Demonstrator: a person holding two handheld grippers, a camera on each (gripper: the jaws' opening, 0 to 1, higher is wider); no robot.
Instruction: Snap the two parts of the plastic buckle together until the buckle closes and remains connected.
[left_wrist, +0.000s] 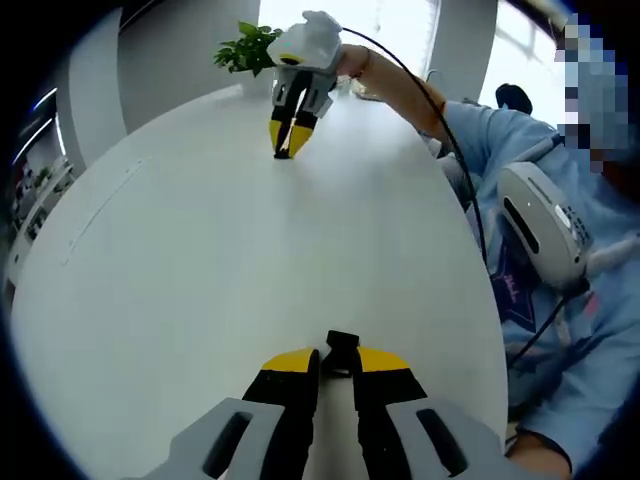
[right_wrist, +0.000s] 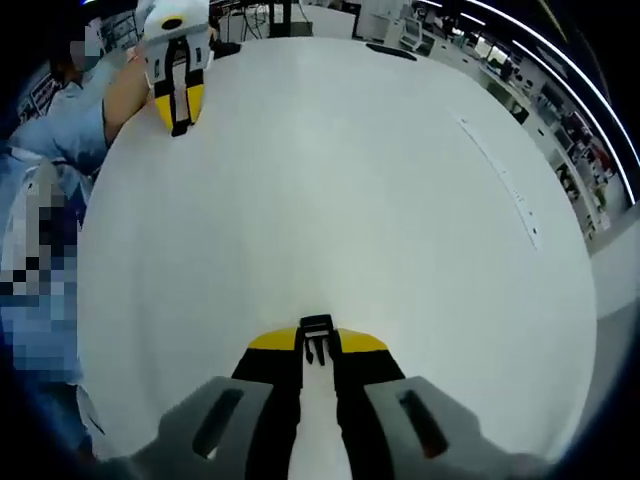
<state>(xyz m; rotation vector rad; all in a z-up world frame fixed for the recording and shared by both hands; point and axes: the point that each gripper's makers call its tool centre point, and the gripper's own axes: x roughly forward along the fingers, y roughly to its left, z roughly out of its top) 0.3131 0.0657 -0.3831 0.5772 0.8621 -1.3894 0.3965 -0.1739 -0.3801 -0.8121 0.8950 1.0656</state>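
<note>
Left gripper view, white table (left_wrist: 200, 260), potted plant (left_wrist: 248, 46) beyond, both tongs clamped on black buckle parts (left_wrist: 342, 350).

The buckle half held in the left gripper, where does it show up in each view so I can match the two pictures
Left gripper view: the black buckle half sits bottom centre, pinched between that gripper's own yellow tips.
Right gripper view: the same half pokes from the left gripper at top left, small and dark.
Shared landmark: the white table, with both grippers facing each other across it.
</note>
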